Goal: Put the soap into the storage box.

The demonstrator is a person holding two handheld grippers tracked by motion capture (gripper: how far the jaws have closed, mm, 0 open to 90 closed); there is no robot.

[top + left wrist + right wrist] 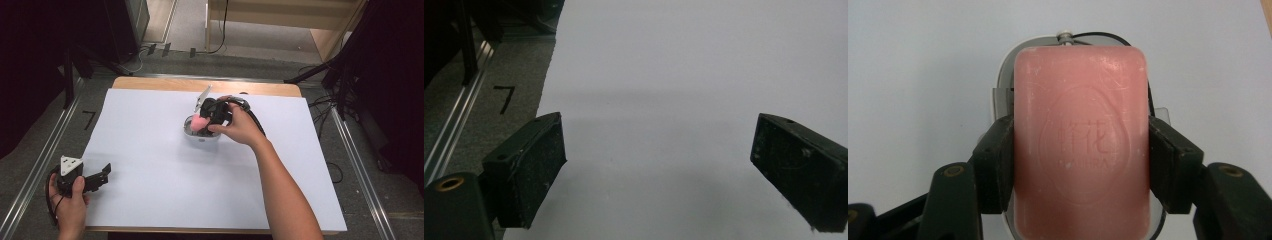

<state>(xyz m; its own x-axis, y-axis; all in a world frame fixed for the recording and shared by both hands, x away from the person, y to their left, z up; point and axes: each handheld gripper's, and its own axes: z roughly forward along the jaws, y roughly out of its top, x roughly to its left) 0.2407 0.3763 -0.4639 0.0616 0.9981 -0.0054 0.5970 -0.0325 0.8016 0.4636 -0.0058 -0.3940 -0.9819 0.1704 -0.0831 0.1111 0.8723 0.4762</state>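
jaws first: from the high view, our right gripper [206, 121] pinches the pink soap bar [198, 123] over the white soap dish [201, 137] near the middle of the desk [150, 180], toward its far edge, so we judge it is meant to settle there. our left gripper [95, 178] waits by the near left corner. in the left gripper view its jaws stand wide over bare desk. in the right gripper view both pads clamp the bar's long sides, keeping it level above the dish.
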